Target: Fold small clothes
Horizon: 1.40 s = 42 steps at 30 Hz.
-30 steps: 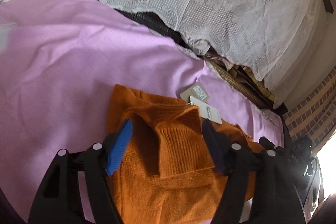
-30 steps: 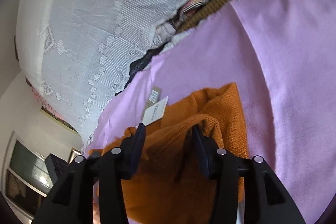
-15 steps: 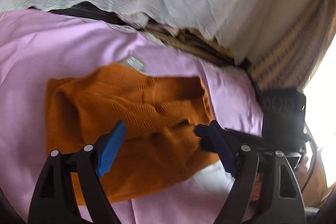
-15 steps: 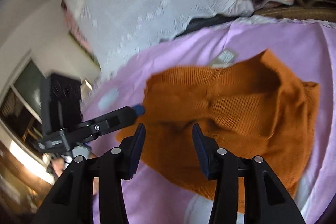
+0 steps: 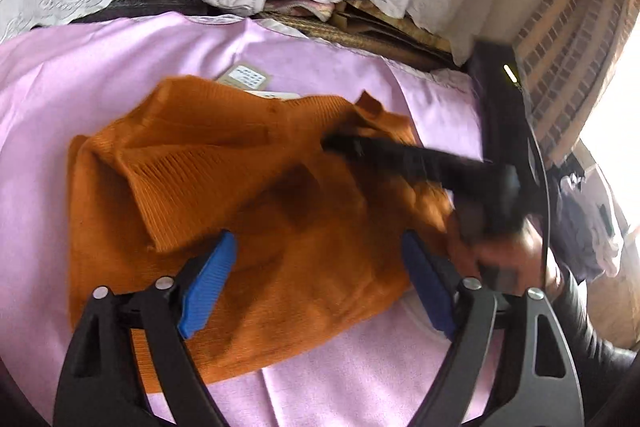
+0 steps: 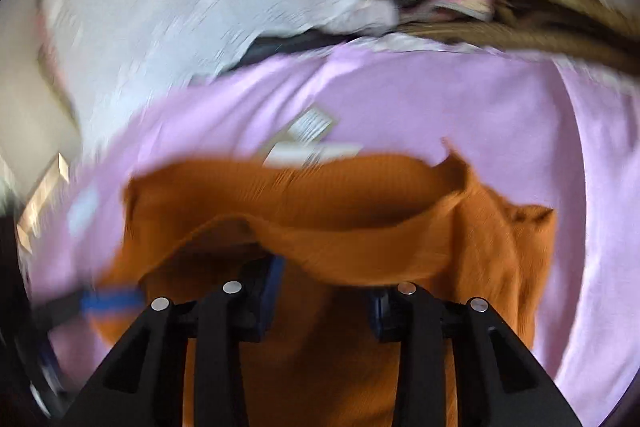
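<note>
Pink sheet [image 5: 120, 75] under orange sweater [image 5: 248, 195], newly flattened; left tongs [image 5: 316, 267] widened, empty; right tongs [image 6: 324, 287] narrowing around knit.

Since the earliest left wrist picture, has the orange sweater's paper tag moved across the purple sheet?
Yes. The paper tag then lay at the orange sweater's right, by the purple sheet's right edge; now it sits at the sweater's top edge, nearer mid-sheet.
</note>
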Tool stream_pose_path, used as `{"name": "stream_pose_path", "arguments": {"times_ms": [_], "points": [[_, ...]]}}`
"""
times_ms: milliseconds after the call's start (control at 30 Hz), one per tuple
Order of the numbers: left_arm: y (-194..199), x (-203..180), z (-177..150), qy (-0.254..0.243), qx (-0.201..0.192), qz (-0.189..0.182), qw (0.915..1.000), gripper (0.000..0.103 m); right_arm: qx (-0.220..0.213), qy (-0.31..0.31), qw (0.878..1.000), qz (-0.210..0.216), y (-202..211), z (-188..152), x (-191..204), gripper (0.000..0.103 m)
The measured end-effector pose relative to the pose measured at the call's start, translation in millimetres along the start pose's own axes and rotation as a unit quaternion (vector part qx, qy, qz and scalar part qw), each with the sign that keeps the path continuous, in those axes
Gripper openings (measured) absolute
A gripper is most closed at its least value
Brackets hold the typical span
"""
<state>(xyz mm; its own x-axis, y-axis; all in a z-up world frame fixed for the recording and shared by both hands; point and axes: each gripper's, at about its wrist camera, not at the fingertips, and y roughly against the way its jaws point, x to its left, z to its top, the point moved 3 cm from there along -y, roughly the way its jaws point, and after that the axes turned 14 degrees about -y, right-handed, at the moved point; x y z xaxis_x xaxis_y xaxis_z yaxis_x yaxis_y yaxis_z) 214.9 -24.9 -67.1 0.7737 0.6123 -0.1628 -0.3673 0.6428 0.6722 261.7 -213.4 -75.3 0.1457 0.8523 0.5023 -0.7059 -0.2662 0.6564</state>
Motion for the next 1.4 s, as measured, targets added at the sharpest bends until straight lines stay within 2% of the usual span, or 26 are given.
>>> {"name": "stream_pose_path", "arguments": {"times_ms": [67, 100, 167, 233, 267, 333, 400, 467, 500, 567, 633, 700, 733, 800, 833, 867, 900, 933, 1033, 1133, 1200, 1267, 1333, 1400], "points": [[-6.8, -2.0, 3.2, -0.008, 0.004, 0.019, 0.9998, 0.089, -0.001, -0.090, 0.994, 0.059, 0.5, 11.9, -23.8, 0.038], [-10.5, -1.2, 5.6, -0.013, 0.005, 0.040, 0.9991, 0.089, 0.000, -0.109, 0.992, 0.071, 1.3, 13.7, -29.1, 0.038], [-16.3, 6.5, 13.0, -0.011, 0.004, 0.097, 0.9953, 0.091, -0.008, -0.134, 0.987, 0.086, 12.2, 16.5, -39.4, 0.045], [-22.1, 27.4, 18.4, 0.017, 0.012, 0.159, 0.9871, 0.091, -0.016, -0.142, 0.985, 0.099, 20.1, 15.7, -42.3, 0.053], [-23.6, 37.2, 18.9, 0.032, 0.013, 0.173, 0.9843, 0.091, -0.019, -0.147, 0.983, 0.106, 22.3, 15.2, -43.3, 0.054], [-24.0, 59.8, 16.8, 0.075, 0.009, 0.181, 0.9805, 0.091, -0.024, -0.154, 0.981, 0.112, 25.6, 11.6, -46.3, 0.054], [-22.9, 76.0, 12.3, 0.110, 0.003, 0.170, 0.9793, 0.091, -0.032, -0.154, 0.982, 0.106, 23.4, 13.3, -50.3, 0.054], [-20.9, 83.4, 8.4, 0.120, -0.001, 0.168, 0.9786, 0.091, -0.033, -0.148, 0.984, 0.095, 20.9, 11.4, -51.4, 0.054], [-20.5, 84.0, 8.5, 0.115, 0.001, 0.181, 0.9768, 0.091, -0.031, -0.145, 0.985, 0.092, 19.5, 11.5, -50.7, 0.053], [-22.1, 84.8, 6.0, 0.102, 0.011, 0.212, 0.9719, 0.091, -0.029, -0.130, 0.989, 0.071, 15.1, 9.7, -49.9, 0.048], [-23.9, 84.3, 3.2, 0.095, 0.019, 0.223, 0.9699, 0.091, -0.030, -0.120, 0.991, 0.044, 11.1, 7.7, -53.2, 0.034], [-22.3, 84.1, 2.8, 0.093, 0.020, 0.234, 0.9677, 0.091, -0.032, -0.131, 0.990, 0.035, 8.5, 8.8, -62.4, 0.024], [-21.7, 84.2, 3.2, 0.094, 0.018, 0.238, 0.9667, 0.091, -0.034, -0.143, 0.989, 0.034, 8.2, 10.1, -69.5, 0.020], [-17.3, 86.0, 2.5, 0.100, 0.014, 0.257, 0.9612, 0.091, -0.034, -0.159, 0.986, 0.042, 8.7, 12.1, -78.1, 0.020], [-11.2, 88.7, 0.6, 0.109, 0.010, 0.273, 0.9557, 0.091, -0.037, -0.167, 0.984, 0.047, 10.4, 12.4, -80.4, 0.021], [-5.2, 91.1, -0.6, 0.121, -0.002, 0.267, 0.9561, 0.091, -0.045, -0.169, 0.983, 0.048, 13.5, 11.9, -79.6, 0.022], [2.4, 94.0, -2.1, 0.136, -0.019, 0.249, 0.9587, 0.091, -0.058, -0.163, 0.984, 0.044, 18.8, 11.1, -75.6, 0.024], [12.7, 99.0, -3.8, 0.163, -0.046, 0.220, 0.9607, 0.091, -0.070, -0.152, 0.985, 0.041, 23.3, 11.1, -69.8, 0.032], [23.4, 106.3, -6.0, 0.196, -0.073, 0.188, 0.9596, 0.092, -0.101, -0.087, 0.990, 0.043, 35.9, 6.0, -40.6, 0.040], [11.3, 104.1, -6.2, 0.181, -0.047, 0.202, 0.9614, 0.092, -0.088, -0.037, 0.994, 0.057, 34.9, -6.2, -14.6, 0.052], [-5.7, 99.4, -7.4, 0.150, -0.002, 0.237, 0.9599, 0.093, -0.063, -0.023, 0.996, 0.052, 25.2, -14.7, -8.9, 0.053], [-18.8, 96.8, -9.0, 0.131, 0.029, 0.255, 0.9576, 0.097, -0.036, -0.026, 0.998, 0.038, 10.5, -20.8, -13.7, 0.053], [-16.3, 98.0, -10.6, 0.133, 0.026, 0.260, 0.9559, 0.099, -0.029, -0.046, 0.997, 0.057, 9.5, -18.4, -20.0, 0.053], [-16.2, 102.2, -13.4, 0.144, 0.024, 0.251, 0.9569, 0.099, -0.036, -0.062, 0.995, 0.066, 11.9, -16.9, -27.1, 0.053]]}}
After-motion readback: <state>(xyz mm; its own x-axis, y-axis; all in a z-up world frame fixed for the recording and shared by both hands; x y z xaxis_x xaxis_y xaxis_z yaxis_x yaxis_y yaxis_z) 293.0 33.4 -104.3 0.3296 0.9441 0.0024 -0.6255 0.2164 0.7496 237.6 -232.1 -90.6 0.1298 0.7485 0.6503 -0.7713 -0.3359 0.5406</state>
